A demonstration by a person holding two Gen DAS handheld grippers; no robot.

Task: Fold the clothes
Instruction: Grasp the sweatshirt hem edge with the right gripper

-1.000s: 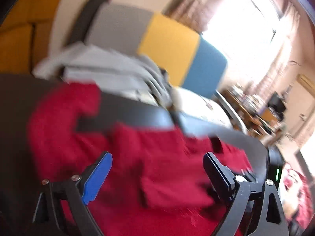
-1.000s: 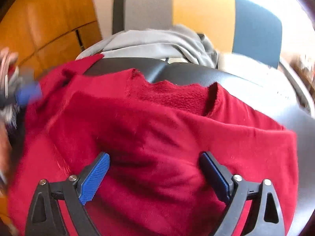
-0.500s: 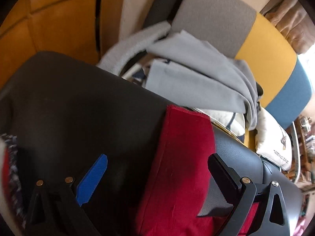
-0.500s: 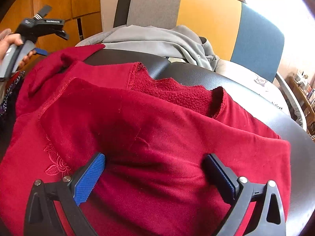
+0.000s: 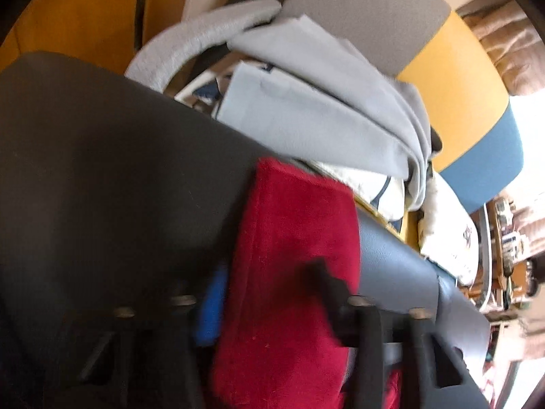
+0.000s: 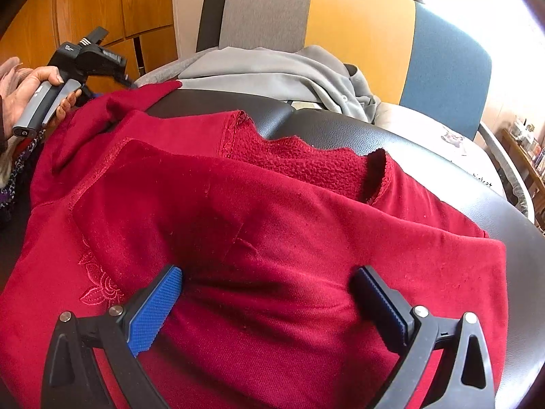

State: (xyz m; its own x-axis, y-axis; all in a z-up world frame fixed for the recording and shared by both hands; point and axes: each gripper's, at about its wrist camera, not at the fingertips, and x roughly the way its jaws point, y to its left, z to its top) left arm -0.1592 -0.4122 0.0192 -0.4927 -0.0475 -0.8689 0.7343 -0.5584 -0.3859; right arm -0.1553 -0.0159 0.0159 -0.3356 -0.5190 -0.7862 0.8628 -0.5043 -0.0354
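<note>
A dark red sweater [image 6: 272, 211] lies spread over a black padded surface [image 6: 374, 133], its neckline toward the far side. My right gripper [image 6: 269, 293] stands open with both fingers resting on the sweater's body. In the left wrist view one red sleeve [image 5: 296, 221] runs along the black surface [image 5: 102, 170], and my left gripper [image 5: 267, 293] straddles it, jaws half drawn in against its two edges and blurred. In the right wrist view a hand [image 6: 20, 92] holds that left gripper [image 6: 85, 58] at the far left, over the sleeve's end.
A pile of grey garments [image 6: 272, 68] lies behind the sweater on a chair with a grey, yellow and blue back [image 6: 357, 27]. White fabric [image 5: 442, 238] sits beside the pile. Orange wooden panels [image 6: 85, 6] form the wall at left.
My left gripper swung off the sweater's body to the sleeve, moved closer to it, and its jaws have narrowed around it. The right gripper has stayed open on the sweater.
</note>
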